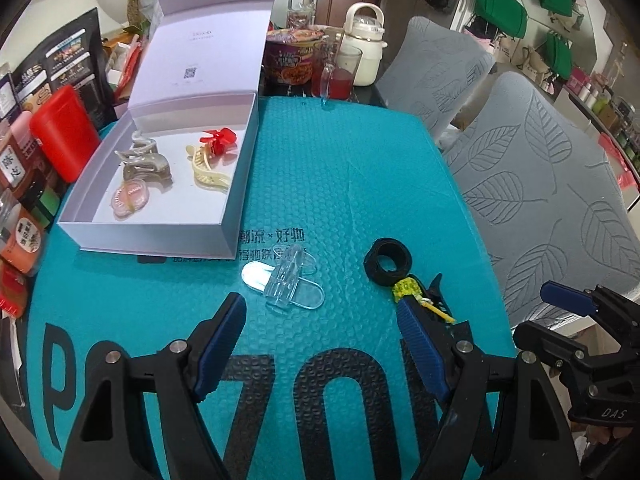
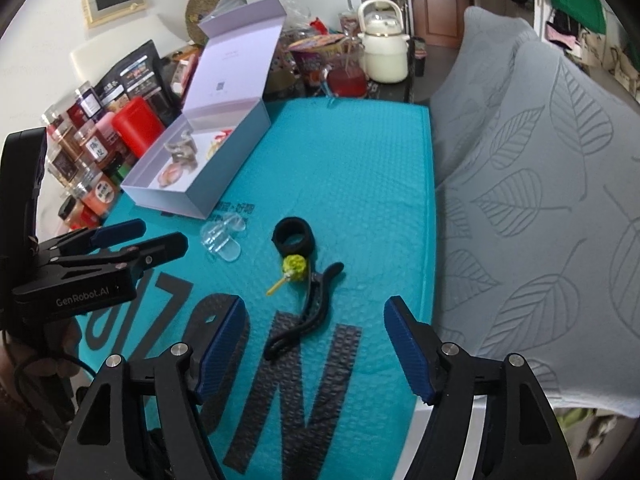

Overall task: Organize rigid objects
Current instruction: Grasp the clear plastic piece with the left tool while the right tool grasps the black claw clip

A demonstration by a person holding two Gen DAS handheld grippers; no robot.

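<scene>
An open white box (image 1: 236, 184) (image 2: 208, 192) on the teal mat holds a grey claw clip (image 1: 146, 162), a red flower clip (image 1: 218, 140), a cream clip (image 1: 206, 170) and a pink round item (image 1: 130, 200). On the mat lie a clear hair clip (image 1: 286, 282) (image 2: 220, 240), a black ring (image 1: 388, 266) (image 2: 294, 238), and a black clip with a yellow-green ball (image 1: 416, 296) (image 2: 308, 300). My left gripper (image 1: 320, 344) (image 2: 120, 236) is open just before the clear clip. My right gripper (image 2: 314, 344) (image 1: 568, 300) is open over the black clip.
Jars and a red canister (image 1: 66, 132) crowd the left edge. A noodle cup (image 1: 290, 56), a glass of red drink (image 1: 342, 74) and a cream kettle (image 1: 364, 44) stand behind the mat. Grey leaf-patterned chair backs (image 2: 540, 200) border the right.
</scene>
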